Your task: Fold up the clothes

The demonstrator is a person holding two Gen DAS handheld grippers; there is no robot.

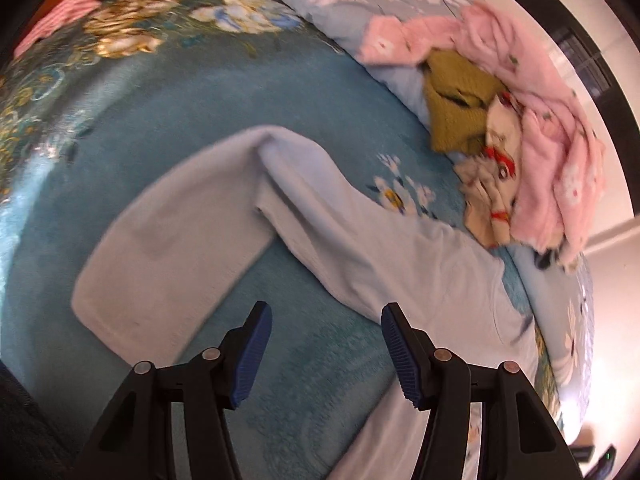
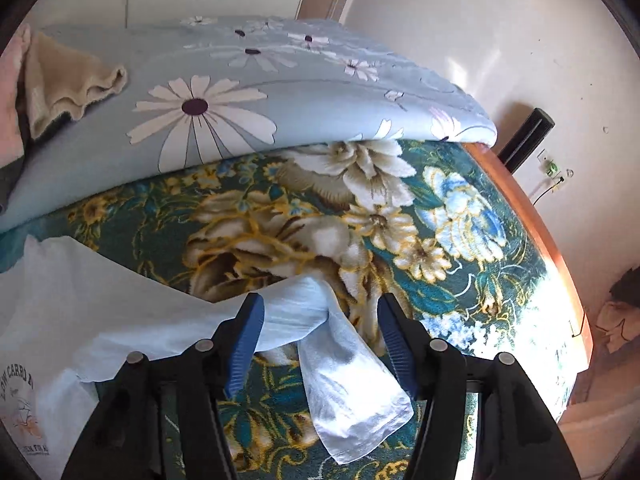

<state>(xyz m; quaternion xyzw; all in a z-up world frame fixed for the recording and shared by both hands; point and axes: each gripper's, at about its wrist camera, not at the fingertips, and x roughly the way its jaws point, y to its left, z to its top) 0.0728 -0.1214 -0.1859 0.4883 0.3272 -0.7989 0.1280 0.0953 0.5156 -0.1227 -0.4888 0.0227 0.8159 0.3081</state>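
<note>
A teal floral blanket [image 1: 168, 128] is being used as the folding surface, with a daisy-print duvet [image 2: 240, 92] heaped along its far side. A pale blue long-sleeved shirt [image 1: 420, 264] is being spread across the blanket; in the left wrist view one sleeve [image 1: 168, 248] is lying doubled back toward the near left, while in the right wrist view the other sleeve [image 2: 348, 384] is lying twisted and bunched near the middle. A pile of unfolded laundry, topped by a pink fleece garment [image 1: 552, 132], is being left at the far right, just beside the shirt's body.

The left gripper [image 1: 326, 354] is being held wide above bare blanket between sleeve and body, nothing clamped. The right gripper [image 2: 320, 344] is likewise being held wide, its jaws either side of the twisted sleeve without closing on it.

Trouble is being risked at that twist: if the bunched cloth is pinched as it lies, several layers could be caught and the crease folded in. The plush blanket pile could also be snagged by a low grasp, and the nearby laundry heap dragged along.
</note>
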